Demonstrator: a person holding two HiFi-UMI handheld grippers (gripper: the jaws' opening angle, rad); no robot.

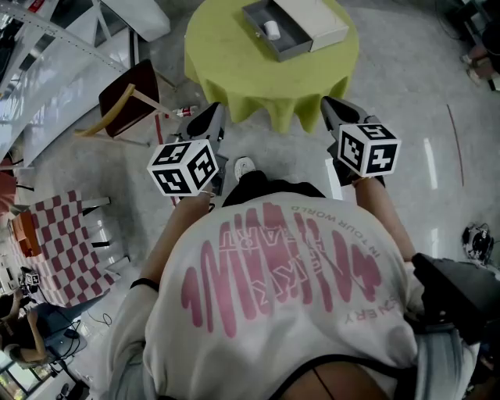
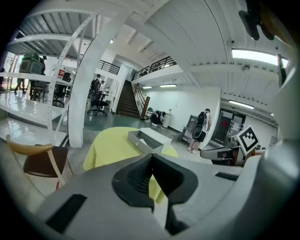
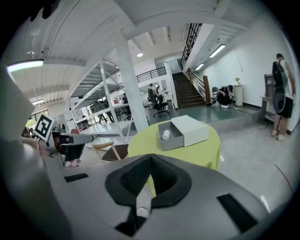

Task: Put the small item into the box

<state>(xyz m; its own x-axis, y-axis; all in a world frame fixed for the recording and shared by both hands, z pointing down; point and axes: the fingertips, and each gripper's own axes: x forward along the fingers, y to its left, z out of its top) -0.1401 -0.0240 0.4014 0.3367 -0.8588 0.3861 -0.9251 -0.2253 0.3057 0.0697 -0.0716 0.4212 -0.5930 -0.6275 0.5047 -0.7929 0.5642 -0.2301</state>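
The small item (image 1: pixel 271 30) already lies in the open box (image 1: pixel 255 19) — the left gripper (image 1: pixel 211 116) and right gripper (image 1: pixel 332 108), both closed and empty, probably need only approach and slide it closed.

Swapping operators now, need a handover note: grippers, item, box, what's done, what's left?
Left gripper: jaws shut, empty.
Right gripper: jaws shut, empty.
Both are held short of the table.
Small white item lies inside the open grey tray, which sticks out of its white sleeve.
Done: the item looks to be in the box.
Left: probably nothing, unless the tray should be pushed shut.
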